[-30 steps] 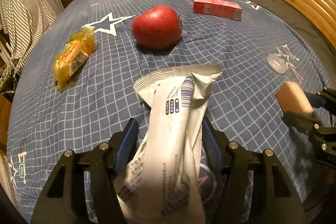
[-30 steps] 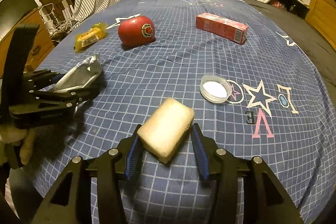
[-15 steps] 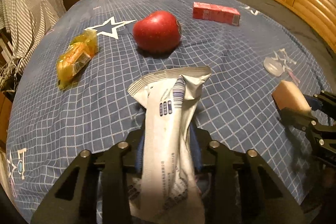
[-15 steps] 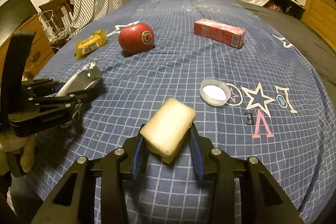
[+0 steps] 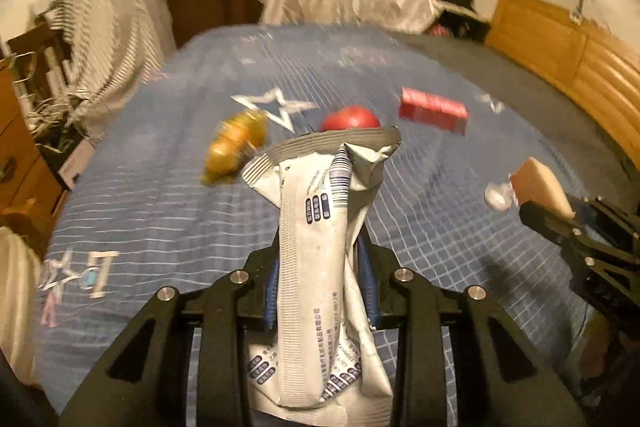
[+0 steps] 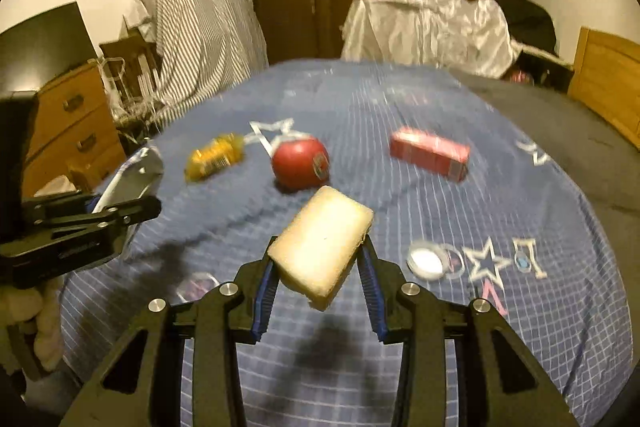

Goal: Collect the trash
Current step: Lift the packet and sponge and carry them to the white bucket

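Note:
My left gripper point(image 5: 320, 287) is shut on a white and silver snack wrapper point(image 5: 320, 227) and holds it upright, above the blue checked bedspread point(image 5: 160, 227). My right gripper point(image 6: 318, 283) is shut on a pale yellow sponge point(image 6: 320, 259), lifted above the bed. Each gripper shows in the other's view: the right one with the sponge point(image 5: 540, 183) at right, the left one with the wrapper point(image 6: 132, 179) at left.
On the bedspread lie a red apple point(image 6: 300, 163), a red carton point(image 6: 430, 153), a yellow wrapped snack point(image 6: 214, 157) and a clear plastic lid point(image 6: 426, 261). A wooden dresser point(image 6: 64, 123) stands left, a wooden headboard point(image 5: 560, 39) right, draped clothes behind.
The left gripper has closed on the wrapper and lifted it off the bed. The right gripper has closed on the sponge and raised it. Both views have tilted up toward the room.

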Demonstrator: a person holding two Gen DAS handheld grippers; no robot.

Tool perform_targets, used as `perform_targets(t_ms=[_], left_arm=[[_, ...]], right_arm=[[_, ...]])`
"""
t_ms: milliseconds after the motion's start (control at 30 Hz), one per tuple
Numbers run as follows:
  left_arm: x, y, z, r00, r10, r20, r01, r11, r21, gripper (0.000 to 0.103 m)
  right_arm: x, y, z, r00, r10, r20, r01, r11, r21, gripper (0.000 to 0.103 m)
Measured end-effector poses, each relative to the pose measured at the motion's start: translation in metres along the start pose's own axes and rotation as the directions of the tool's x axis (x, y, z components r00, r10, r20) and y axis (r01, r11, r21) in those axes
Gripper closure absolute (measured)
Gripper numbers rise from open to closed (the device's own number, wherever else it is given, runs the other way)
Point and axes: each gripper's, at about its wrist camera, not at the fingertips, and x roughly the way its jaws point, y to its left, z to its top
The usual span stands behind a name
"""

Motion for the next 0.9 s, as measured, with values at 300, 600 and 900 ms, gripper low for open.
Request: perform_targets(t_ms=[300, 600, 900], left_arm=[[-0.071, 0.016, 0.013, 0.979, 0.104, 0.174, -0.095, 0.994, -0.061, 0.073], [-0.105, 0.055, 0.023, 0.954, 0.192, 0.231, -0.167, 0.979, -0.12, 0.073], [-0.144, 0.116, 0.023, 0.917, 0.308, 0.254, -0.26, 0.943, -0.207, 0.073]], right_arm=[[-0.038, 0.066, 0.037, 0.989, 0.034, 0.143, -0.029, 0.999, -0.04, 0.063], [-0.052, 0.139, 0.073, 0.975, 0.119, 0.188, -0.098, 0.988, -0.115, 0.063], [-0.054, 0.219, 0.109, 0.955, 0.221, 0.197, -0.183, 0.964, -0.193, 0.063]])
